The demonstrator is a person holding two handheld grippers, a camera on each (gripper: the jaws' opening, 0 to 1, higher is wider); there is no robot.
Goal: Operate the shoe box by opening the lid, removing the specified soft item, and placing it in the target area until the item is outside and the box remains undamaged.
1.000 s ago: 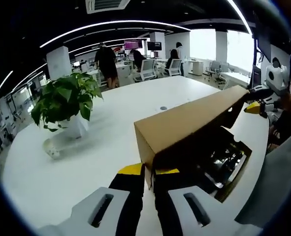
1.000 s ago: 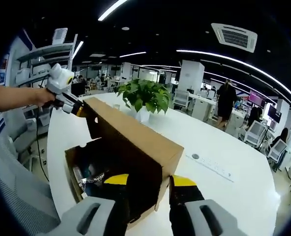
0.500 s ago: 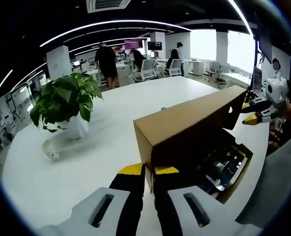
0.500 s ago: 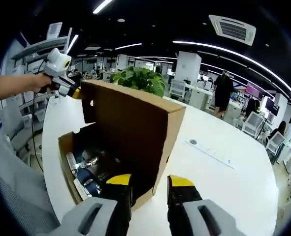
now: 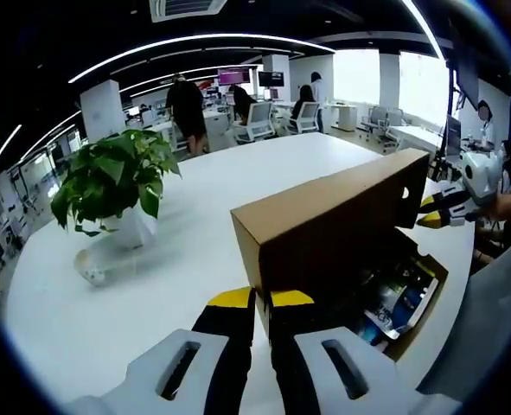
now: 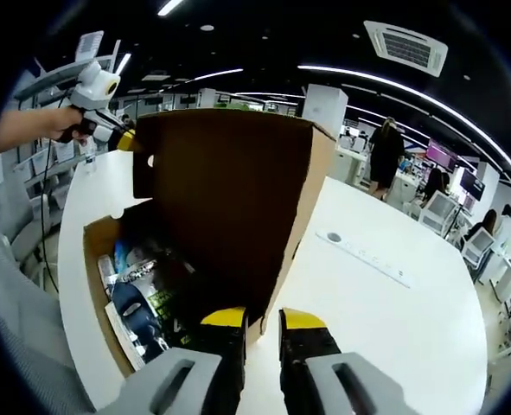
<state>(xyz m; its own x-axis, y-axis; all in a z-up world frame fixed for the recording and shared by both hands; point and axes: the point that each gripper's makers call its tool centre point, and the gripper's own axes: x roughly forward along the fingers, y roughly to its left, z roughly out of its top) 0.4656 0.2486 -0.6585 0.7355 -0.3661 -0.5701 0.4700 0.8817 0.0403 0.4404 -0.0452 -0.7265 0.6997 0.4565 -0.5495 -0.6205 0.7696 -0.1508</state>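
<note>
A brown cardboard shoe box stands on the white table, with its lid (image 5: 324, 220) raised on edge over the base (image 5: 415, 324). My left gripper (image 5: 261, 301) is shut on the lid's near end. At the lid's far end is my right gripper (image 5: 435, 212), held by a hand. In the right gripper view the lid (image 6: 229, 199) stands nearly upright, and my right gripper (image 6: 262, 318) is shut on its near lower corner. The left gripper (image 6: 124, 138) is at the far corner. The base (image 6: 95, 294) holds several packed items (image 6: 138, 294), dark blue and green.
A potted green plant (image 5: 117, 177) stands on the round white table (image 5: 108, 320), left of the box. A cable port (image 6: 333, 237) and a white strip (image 6: 372, 262) lie on the table to the right. People, chairs and desks fill the office behind.
The lid has swung up from a low slant to nearly upright, showing more of the box's contents. The right gripper's jaws have drawn closer together on the lid.
</note>
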